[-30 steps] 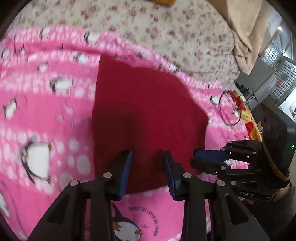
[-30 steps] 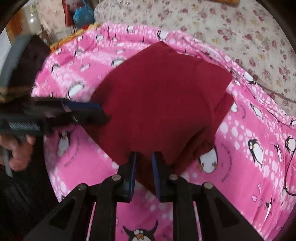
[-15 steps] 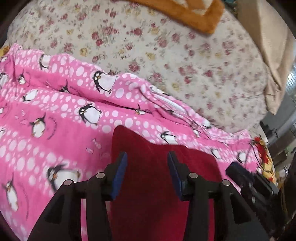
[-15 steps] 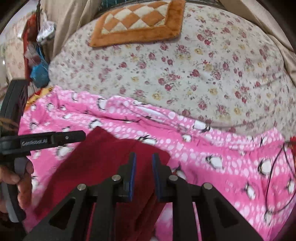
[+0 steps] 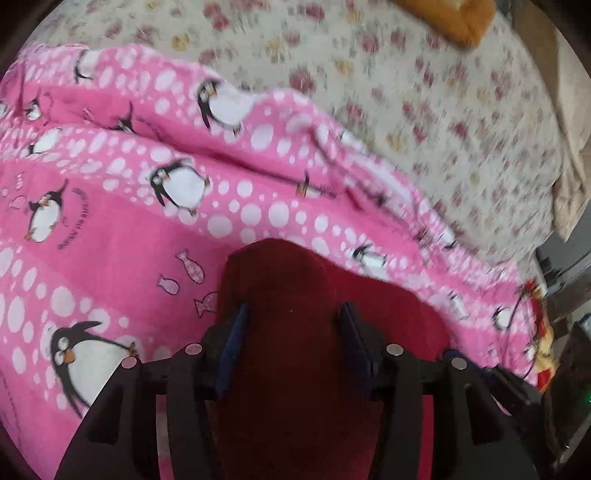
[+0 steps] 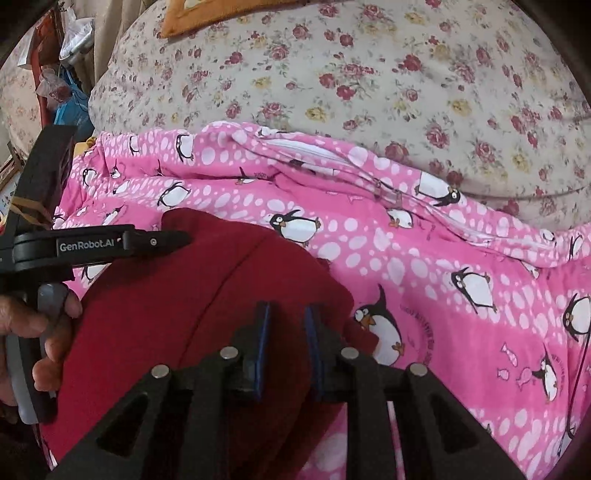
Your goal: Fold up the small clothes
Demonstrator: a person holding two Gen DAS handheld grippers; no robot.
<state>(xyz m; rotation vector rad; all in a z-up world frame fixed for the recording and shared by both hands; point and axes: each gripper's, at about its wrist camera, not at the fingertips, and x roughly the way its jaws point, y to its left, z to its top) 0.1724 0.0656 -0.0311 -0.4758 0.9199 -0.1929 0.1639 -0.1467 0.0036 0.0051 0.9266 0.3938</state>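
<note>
A dark red garment [image 5: 288,280] lies folded on the pink penguin blanket [image 5: 110,221]. My left gripper [image 5: 293,321] sits over its far left corner. Its jaws are opening, wide apart, with the cloth lying loose between the blue pads. In the right wrist view the garment [image 6: 177,295] shows a fold line down its middle. My right gripper [image 6: 287,328] is at the garment's right edge. Its narrow jaws are starting to open, with a fold of red cloth still filling the gap. The left gripper's fingers [image 6: 159,242] reach in from the left, held by a person's hand [image 6: 48,332].
A floral bedsheet [image 6: 369,74] covers the bed beyond the blanket [image 6: 443,295]. An orange cushion [image 6: 207,14] lies at the back. Bags and clutter [image 6: 66,74] stand off the bed's left side. A thin black cord [image 6: 580,350] lies on the blanket at the right.
Both grippers moved forward over the garment, carrying its near edge to the far edge, so it is folded over. The left jaws widened and the right jaws widened slightly.
</note>
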